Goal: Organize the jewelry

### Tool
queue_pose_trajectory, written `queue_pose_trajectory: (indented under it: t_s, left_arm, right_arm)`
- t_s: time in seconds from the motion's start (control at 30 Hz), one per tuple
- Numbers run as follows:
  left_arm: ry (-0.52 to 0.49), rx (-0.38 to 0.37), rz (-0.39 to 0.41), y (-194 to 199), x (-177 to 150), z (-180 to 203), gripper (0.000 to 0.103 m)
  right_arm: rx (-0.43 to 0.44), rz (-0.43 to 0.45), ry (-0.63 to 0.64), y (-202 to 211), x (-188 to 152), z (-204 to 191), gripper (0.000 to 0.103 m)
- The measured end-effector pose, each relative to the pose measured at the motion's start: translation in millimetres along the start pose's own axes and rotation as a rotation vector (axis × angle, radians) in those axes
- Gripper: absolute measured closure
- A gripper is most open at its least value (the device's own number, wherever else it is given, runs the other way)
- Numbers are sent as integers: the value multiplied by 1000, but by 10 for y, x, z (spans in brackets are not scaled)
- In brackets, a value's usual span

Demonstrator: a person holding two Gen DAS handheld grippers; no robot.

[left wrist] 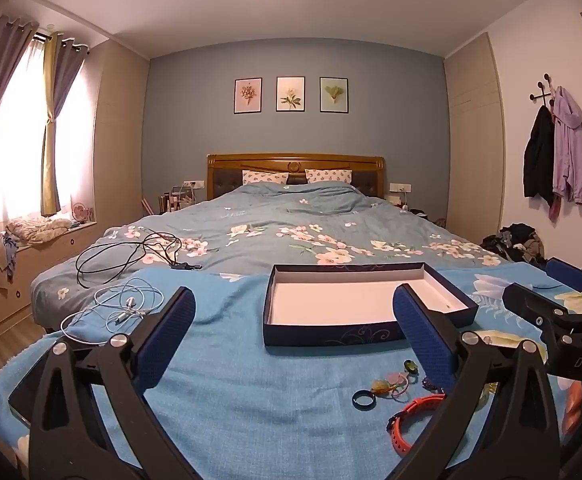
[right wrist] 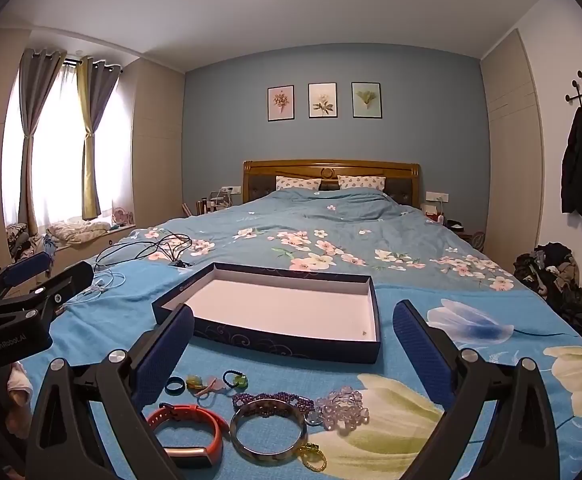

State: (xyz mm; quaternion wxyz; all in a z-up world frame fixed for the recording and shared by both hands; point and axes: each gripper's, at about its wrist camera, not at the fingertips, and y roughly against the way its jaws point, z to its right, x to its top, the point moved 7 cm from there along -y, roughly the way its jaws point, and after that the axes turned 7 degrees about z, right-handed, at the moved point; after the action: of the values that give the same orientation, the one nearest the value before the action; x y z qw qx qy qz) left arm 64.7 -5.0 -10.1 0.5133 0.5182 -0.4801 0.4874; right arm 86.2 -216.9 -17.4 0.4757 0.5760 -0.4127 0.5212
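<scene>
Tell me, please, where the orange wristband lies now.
In the right wrist view, the orange wristband lies on the blue blanket at the lower left, immediately left of the mottled bangle and nearer the camera than the open box.

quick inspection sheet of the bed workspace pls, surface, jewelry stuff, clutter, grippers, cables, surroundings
surface: blue towel spread on the floral bedspread.
job's things: open dark box, almost empty, one tiny speck in a corner. In front of it lie an orange band, bangle, purple bead bracelet, clear bead bracelet, dark ring, small hair ties.
clutter: nothing seen on the towel besides the jewelry.
grippers: left gripper and right gripper both open, holding nothing.
cables: black cable and white cable on the bed, left of the box.
surroundings: headboard, three framed prints, jackets on wall hooks.
</scene>
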Motion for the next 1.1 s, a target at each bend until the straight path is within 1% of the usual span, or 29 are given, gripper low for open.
queue_pose_trajectory:
  t_s: [1.1]
  left_arm:
    - [-8,4,5,-6,7,26,6]
  right_arm:
    - [0,-2,0,-30,-47,17,7]
